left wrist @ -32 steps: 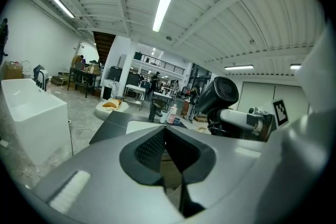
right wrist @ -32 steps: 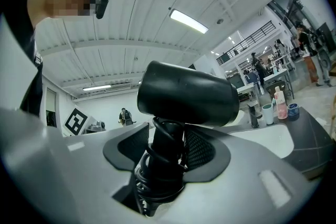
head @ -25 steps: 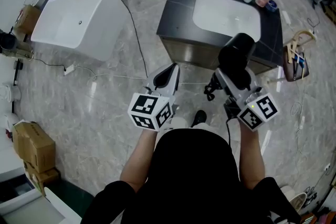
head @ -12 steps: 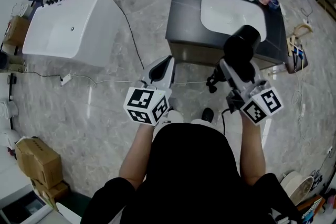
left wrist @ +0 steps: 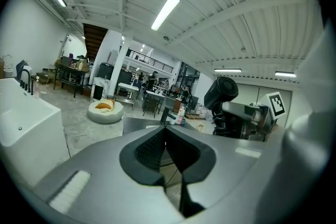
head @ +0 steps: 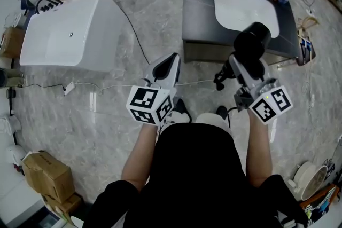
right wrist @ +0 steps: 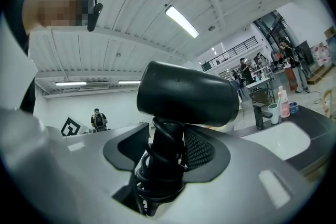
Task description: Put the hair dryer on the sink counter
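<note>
Before the near edge of the dark sink surface [head: 200, 13], the right claw [head: 236, 68] clamps the black hair dryer [head: 252, 40] by its cord-wrapped handle, while the left claw [head: 170, 64], jaws together, hangs over open marble floor [head: 107, 115].

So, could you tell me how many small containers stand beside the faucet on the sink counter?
3: a cup next to the faucet, then a bottle, then a small blue jar; more may be hidden.

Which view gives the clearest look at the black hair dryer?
The right gripper view: the black hair dryer is close and large, its cord-wrapped handle clamped in the right gripper. The head view shows the hair dryer from above, mostly its barrel. The left gripper view shows the hair dryer small, off to the right.
</note>
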### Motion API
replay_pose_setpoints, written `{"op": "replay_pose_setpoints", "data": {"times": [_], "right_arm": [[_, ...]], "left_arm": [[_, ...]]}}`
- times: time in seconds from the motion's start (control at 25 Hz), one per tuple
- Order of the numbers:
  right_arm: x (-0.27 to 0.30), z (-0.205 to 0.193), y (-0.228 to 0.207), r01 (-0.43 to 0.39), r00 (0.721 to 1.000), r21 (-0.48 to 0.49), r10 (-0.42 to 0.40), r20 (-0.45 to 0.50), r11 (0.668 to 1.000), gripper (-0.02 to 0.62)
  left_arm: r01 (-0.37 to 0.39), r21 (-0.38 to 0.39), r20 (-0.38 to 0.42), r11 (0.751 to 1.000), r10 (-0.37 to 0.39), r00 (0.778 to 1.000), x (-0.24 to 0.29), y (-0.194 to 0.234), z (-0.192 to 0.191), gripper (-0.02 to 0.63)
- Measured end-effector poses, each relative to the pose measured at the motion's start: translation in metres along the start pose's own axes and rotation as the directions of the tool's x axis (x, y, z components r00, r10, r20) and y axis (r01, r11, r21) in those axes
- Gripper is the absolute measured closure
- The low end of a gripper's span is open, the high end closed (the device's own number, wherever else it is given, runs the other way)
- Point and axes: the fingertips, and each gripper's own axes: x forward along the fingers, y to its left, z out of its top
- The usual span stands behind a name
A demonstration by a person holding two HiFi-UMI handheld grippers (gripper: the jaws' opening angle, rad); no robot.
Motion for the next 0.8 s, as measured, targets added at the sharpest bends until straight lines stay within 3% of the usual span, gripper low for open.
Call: {"op": "replay_pose_setpoints", "data": {"times": [0.36, 0.8], "right_arm": [[0.019, -0.014, 0.013, 0.055, 0.998, 0.014, -0.054, -0.024, 0.998, 0.377], [0.051, -0.024, -0.009, 0.059, 0.996, 0.049, -0.056, -0.064, 0.997, 0.377]], "left_arm": [[0.023, -0.025, -0.031, 0.999, -0.024, 0.999, -0.013, 0.032, -0.009, 0.607], [0.022, -0.047, -0.061, 0.999, -0.025, 0.998, 0.010, 0.053, -0.009, 0.607]]}}
